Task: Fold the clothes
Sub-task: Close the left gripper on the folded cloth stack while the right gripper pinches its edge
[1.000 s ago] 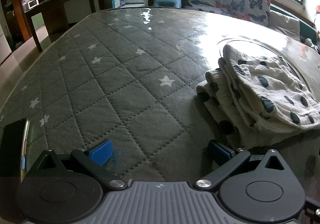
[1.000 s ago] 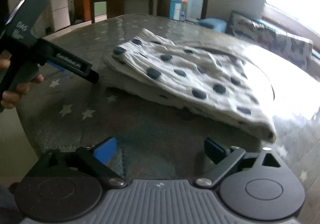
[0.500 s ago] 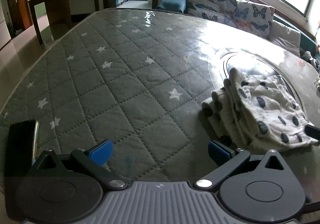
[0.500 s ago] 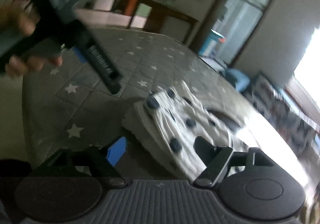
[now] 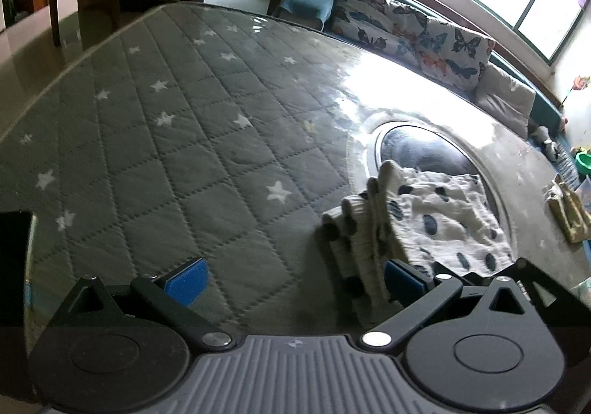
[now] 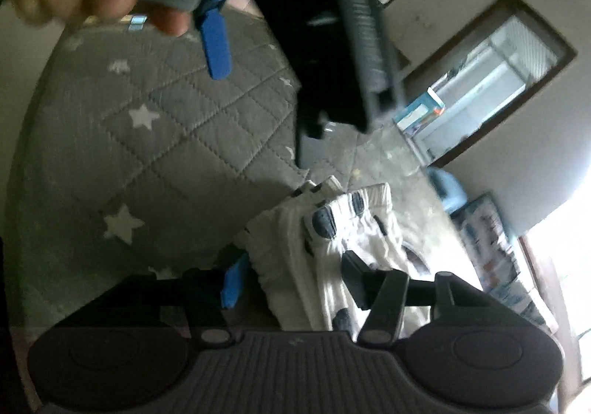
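Folded spotted cloth [image 5: 439,218] lies on the quilted star-patterned counter [image 5: 207,155], partly over a round glass plate [image 5: 424,146]. Right gripper [image 6: 291,281] is rolled sideways, jaws closing around the cloth's edge, which sits between them. Left gripper [image 5: 295,281] hangs wide, empty, beside the cloth.

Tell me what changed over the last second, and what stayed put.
The right gripper rolled sideways and moved in on the spotted garment; its jaws are closing with the folded edge between them. The left gripper lifted back slightly, empty and open. The garment stayed folded in the same spot on the star quilt.
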